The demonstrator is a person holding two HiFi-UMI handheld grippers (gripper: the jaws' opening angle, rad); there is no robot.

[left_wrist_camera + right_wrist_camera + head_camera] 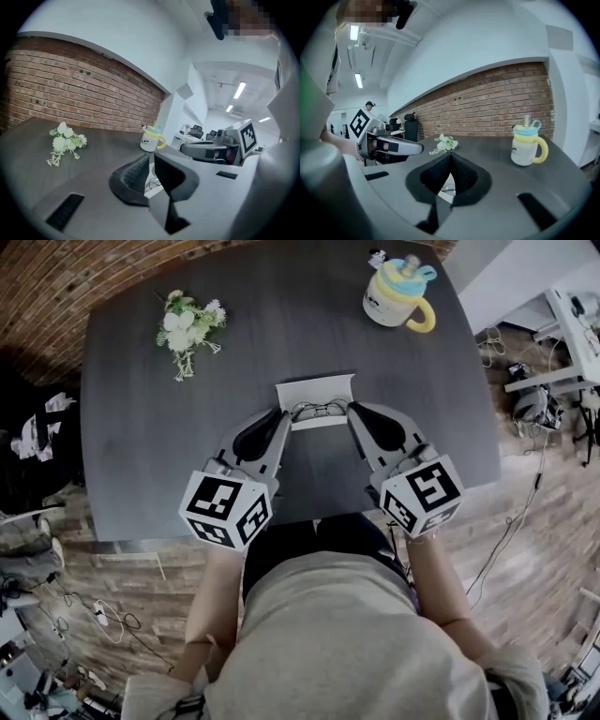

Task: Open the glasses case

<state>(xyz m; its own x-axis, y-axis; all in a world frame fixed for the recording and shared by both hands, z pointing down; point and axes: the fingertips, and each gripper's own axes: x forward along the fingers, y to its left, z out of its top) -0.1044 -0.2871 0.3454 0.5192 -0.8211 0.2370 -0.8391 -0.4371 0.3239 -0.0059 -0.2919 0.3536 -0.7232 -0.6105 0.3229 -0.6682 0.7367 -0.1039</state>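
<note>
As the white rectangular glasses case (316, 392) lay open ahead, left gripper (280, 413) and right gripper (352, 410) were pressed together, empty. Only withdrawal seemingly remained.

The worktop (141, 427) is showing a dark, matt wood grain. The glasses case (316, 388) is looking smooth and white, possibly plastic, though it is too small to be sure. The left tongs (151, 157) and right tongs (450, 157) are wearing matt grey plastic shells with ribbed, rubbery black pads (132, 176). The mug (389, 301) at upper right is gleaming like glossy plastic, and the brick wall (497, 103) is looking rough.
</note>
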